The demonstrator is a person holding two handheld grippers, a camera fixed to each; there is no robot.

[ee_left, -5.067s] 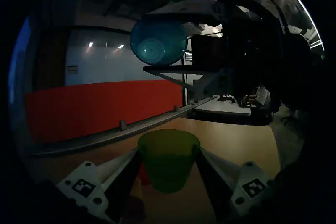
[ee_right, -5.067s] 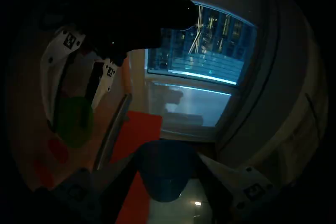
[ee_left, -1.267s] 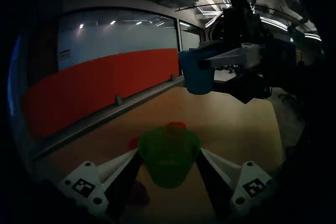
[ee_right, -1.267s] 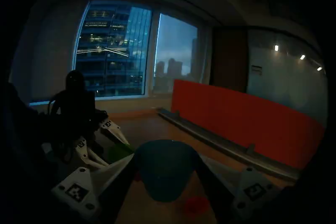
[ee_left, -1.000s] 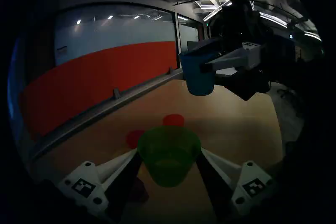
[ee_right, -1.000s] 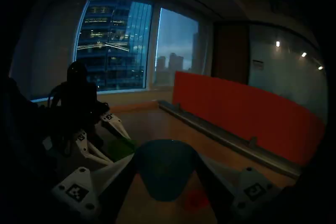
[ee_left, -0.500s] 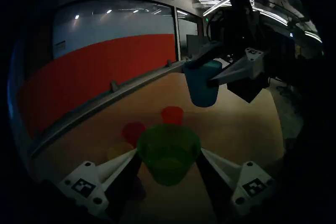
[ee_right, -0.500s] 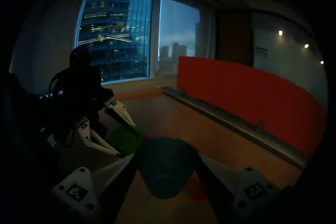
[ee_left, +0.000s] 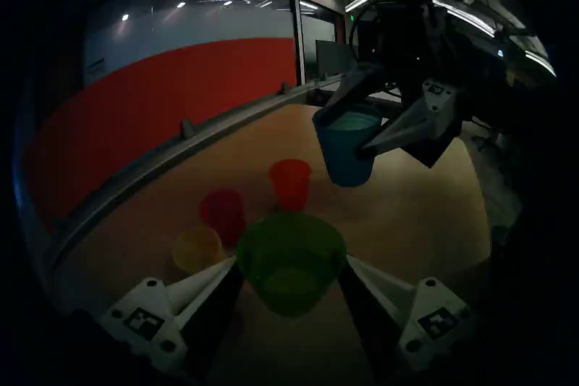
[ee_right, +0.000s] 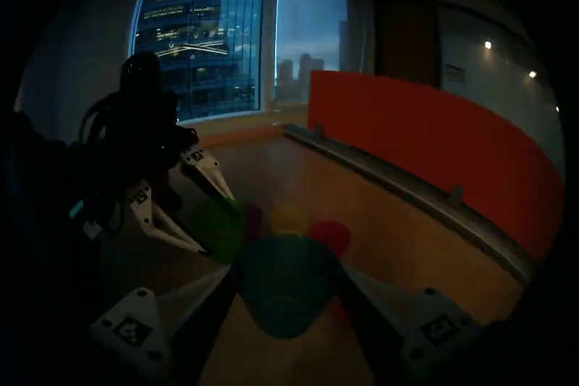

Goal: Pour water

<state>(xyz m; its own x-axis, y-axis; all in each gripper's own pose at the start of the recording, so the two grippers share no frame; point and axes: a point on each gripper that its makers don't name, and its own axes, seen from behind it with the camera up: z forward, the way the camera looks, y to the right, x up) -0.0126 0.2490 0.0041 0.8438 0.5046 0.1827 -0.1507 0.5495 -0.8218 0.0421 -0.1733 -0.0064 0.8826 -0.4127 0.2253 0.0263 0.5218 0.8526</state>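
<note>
- Left gripper view: the left gripper (ee_left: 291,274) clamps a translucent green plastic cup (ee_left: 291,263) between both fingers, upright, mouth open to the camera
- Farther off and to the right, the right gripper (ee_left: 376,125) grips an upright blue plastic cup (ee_left: 346,147), which hangs above the table and well apart from the green cup
- The blue cup's inside looks pale, but whether it holds water I cannot tell
- The step in hand seems to be bringing the two cups together for a pour; it would go best with the green cup level and low, the blue rim brought just over its mouth, then tipped slowly
- Three small cups stand just beyond the green one: an orange-red plastic cup (ee_left: 290,183), a dark red plastic cup (ee_left: 223,214) and a yellow plastic cup (ee_left: 197,248); a careless swing could knock them over
- The light wooden tabletop (ee_left: 412,219) is bordered by a grey metal rail (ee_left: 181,143) and a red partition panel (ee_left: 145,96); the room is dim, with ceiling strip lights
- Right gripper view: the right gripper (ee_right: 286,288) has both fingers pressed on the blue cup (ee_right: 286,295), upright
- To the left, the left gripper (ee_right: 189,206) holds the green cup (ee_right: 217,229), near the yellow cup (ee_right: 289,218) and a red one (ee_right: 331,234)
- Behind it, a large window (ee_right: 210,45) shows city towers at dusk
</note>
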